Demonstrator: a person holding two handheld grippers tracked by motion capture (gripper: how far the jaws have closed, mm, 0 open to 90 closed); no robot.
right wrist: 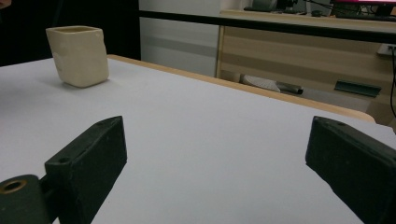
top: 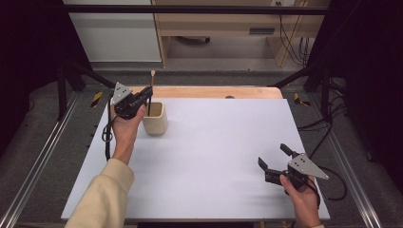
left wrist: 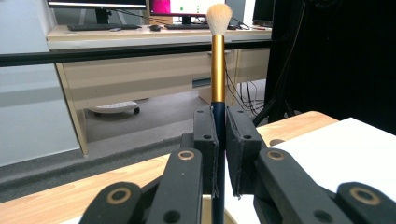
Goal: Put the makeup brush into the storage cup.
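A makeup brush (left wrist: 217, 70) with a dark handle, a gold ferrule and pale bristles stands upright, its lower end down in a cream square cup (top: 155, 118) at the table's far left. My left gripper (top: 148, 93) is shut on the brush's dark handle just above the cup's mouth; in the left gripper view both pads press the handle (left wrist: 218, 140). The brush's tip (top: 152, 73) rises above the gripper. My right gripper (top: 273, 156) rests open near the front right of the white table (top: 214, 156), nothing between its jaws. The cup (right wrist: 79, 55) sits far off in the right gripper view.
A wooden strip (top: 204, 91) borders the table's far edge. Black frame rails (top: 190, 9) run across the back, with desks and cables on the floor behind. A cable (top: 107, 135) trails from the left gripper along the person's forearm.
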